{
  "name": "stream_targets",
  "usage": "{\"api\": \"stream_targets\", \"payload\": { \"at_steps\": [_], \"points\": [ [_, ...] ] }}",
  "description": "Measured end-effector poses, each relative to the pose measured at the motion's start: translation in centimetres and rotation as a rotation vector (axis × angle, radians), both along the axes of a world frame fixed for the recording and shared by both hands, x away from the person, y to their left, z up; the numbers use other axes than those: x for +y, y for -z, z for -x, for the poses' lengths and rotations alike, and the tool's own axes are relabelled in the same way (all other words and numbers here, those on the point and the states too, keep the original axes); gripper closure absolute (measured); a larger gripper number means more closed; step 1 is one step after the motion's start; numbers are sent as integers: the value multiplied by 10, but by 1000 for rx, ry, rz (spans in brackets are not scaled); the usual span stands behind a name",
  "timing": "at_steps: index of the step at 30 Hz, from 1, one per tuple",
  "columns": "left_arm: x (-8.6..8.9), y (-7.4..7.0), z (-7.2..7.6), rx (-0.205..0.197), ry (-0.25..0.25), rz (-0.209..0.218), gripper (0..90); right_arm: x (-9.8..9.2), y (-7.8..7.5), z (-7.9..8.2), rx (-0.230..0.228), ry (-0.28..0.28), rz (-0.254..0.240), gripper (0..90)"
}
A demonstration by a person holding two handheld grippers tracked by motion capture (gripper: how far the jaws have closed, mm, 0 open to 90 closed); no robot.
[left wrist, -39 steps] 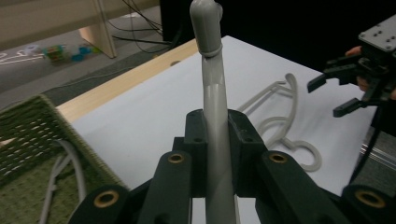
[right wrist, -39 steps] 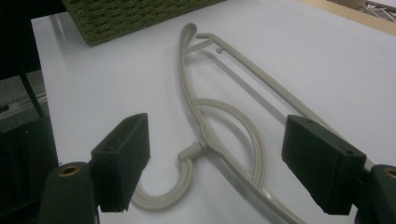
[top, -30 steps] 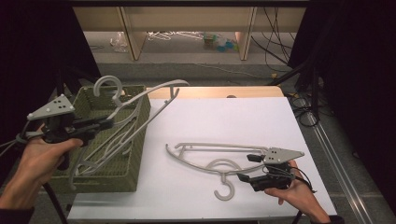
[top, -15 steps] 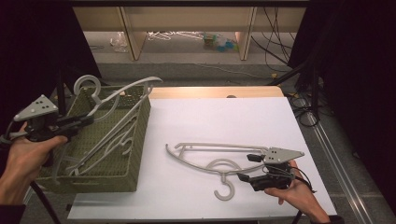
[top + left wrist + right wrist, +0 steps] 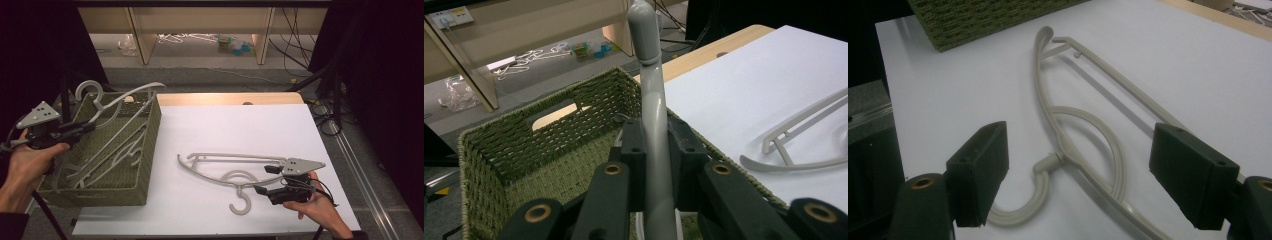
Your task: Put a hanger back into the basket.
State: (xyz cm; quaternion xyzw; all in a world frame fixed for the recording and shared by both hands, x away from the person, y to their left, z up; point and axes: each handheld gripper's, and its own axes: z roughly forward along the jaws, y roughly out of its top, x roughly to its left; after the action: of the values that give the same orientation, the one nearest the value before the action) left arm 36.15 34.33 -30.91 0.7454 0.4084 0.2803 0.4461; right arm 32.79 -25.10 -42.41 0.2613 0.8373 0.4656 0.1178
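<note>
The left gripper is clenched on a grey hanger that sits tilted over the green basket at the table's left; the right gripper hangs released, jaws wide, over a beige hanger lying flat near the table's right.

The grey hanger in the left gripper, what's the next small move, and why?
Probably lower it further and open the jaws: the left gripper is shut on the grey hanger, which hangs over the green basket with its hook above the rim.
</note>
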Motion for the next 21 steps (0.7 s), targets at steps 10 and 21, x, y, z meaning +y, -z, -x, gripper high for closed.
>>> {"api": "stream_targets", "payload": {
  "at_steps": [10, 21],
  "points": [
    [7, 10, -6, 0, -19, -27, 792, 0, 0, 0, 5, 0, 1, 248],
    [13, 25, -9, 10, -28, -50, 791, 0, 0, 0, 2, 0, 0, 248]
  ]
}}
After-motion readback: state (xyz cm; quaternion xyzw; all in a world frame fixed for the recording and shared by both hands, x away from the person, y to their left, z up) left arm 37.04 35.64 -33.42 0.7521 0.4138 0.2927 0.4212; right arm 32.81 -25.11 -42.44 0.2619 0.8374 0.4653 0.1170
